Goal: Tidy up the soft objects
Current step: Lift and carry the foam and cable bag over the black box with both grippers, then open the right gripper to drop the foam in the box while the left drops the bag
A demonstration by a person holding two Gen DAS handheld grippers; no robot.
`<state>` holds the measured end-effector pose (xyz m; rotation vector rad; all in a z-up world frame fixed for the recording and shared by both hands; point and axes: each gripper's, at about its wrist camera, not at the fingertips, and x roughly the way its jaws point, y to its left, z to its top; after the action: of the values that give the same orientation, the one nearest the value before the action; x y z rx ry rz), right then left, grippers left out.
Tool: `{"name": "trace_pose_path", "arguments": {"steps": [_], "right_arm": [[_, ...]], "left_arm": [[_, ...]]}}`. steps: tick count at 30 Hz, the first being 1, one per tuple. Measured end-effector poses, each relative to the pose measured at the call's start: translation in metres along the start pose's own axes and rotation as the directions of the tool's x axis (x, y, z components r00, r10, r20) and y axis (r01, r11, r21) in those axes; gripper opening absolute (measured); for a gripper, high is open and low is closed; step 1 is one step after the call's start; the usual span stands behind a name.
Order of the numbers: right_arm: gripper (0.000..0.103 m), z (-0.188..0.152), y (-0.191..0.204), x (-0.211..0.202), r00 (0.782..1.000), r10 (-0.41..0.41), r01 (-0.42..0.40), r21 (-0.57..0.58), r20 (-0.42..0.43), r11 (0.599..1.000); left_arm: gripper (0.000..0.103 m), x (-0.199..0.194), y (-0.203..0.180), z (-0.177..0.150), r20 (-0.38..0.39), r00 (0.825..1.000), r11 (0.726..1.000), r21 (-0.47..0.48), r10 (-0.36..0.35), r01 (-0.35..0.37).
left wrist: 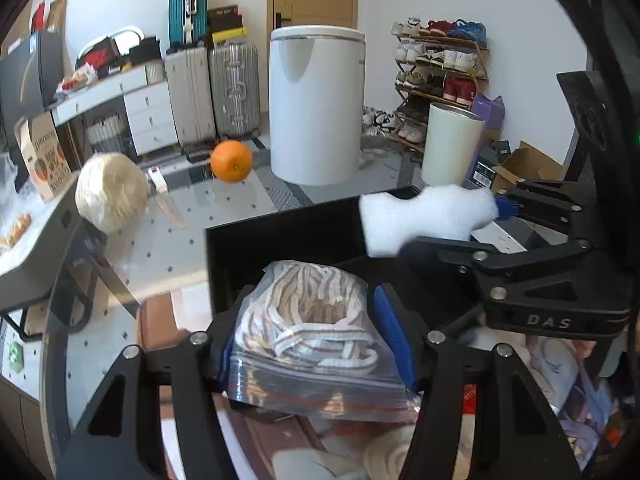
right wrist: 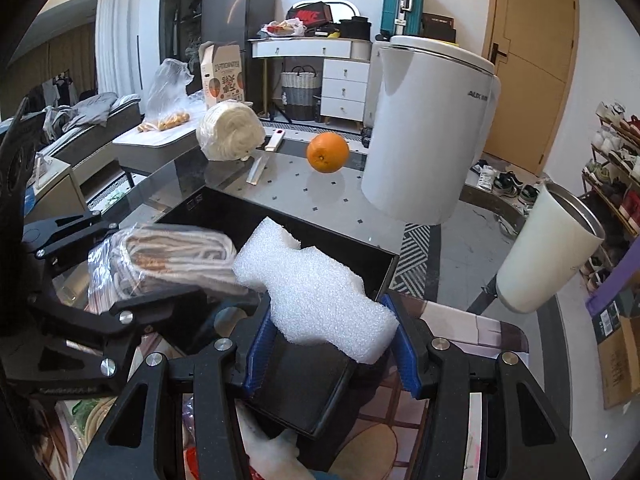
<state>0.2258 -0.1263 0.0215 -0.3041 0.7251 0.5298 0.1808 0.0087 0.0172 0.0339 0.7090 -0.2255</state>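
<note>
Holding over the black box (right wrist: 280,216), left gripper (left wrist: 316,344) clenched the bagged rope (left wrist: 308,320), right gripper (right wrist: 332,344) the foam piece (right wrist: 316,288); each needed lowering inside before letting go.

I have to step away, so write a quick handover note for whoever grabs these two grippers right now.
Left gripper: shut on the bag of rope, held over the near end of the black box.
Right gripper: shut on the foam piece, also held over the box.
Done: both soft items picked up and brought to the box.
Left: lower and release both into the box. The yarn ball still sits on the glass table, probably next to collect. The orange, the big white canister and the cup are not soft; leave them.
</note>
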Motion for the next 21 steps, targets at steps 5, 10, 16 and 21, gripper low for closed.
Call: {"name": "trace_pose_path", "arguments": {"steps": [5, 10, 16, 21], "right_arm": [[0.053, 0.001, 0.003, 0.000, 1.000, 0.025, -0.026, -0.023, -0.001, 0.999], [0.071, 0.002, 0.004, 0.000, 0.997, 0.069, -0.069, -0.038, 0.015, 0.997], [0.074, 0.000, -0.001, -0.013, 0.998, 0.053, -0.051, -0.044, 0.043, 0.998], [0.075, -0.005, -0.006, -0.028, 0.997, 0.036, -0.034, -0.032, 0.067, 0.999]], "left_arm": [[0.059, -0.006, -0.003, -0.005, 0.036, 0.999, 1.000, 0.016, 0.004, -0.005], [0.059, -0.007, -0.001, -0.002, 0.074, 0.997, 1.000, 0.027, 0.011, -0.013], [0.059, -0.012, 0.002, -0.001, 0.120, 0.993, 1.000, 0.014, 0.010, -0.012], [0.058, -0.019, 0.001, 0.005, 0.206, 0.978, 1.000, 0.006, 0.002, -0.004]]}}
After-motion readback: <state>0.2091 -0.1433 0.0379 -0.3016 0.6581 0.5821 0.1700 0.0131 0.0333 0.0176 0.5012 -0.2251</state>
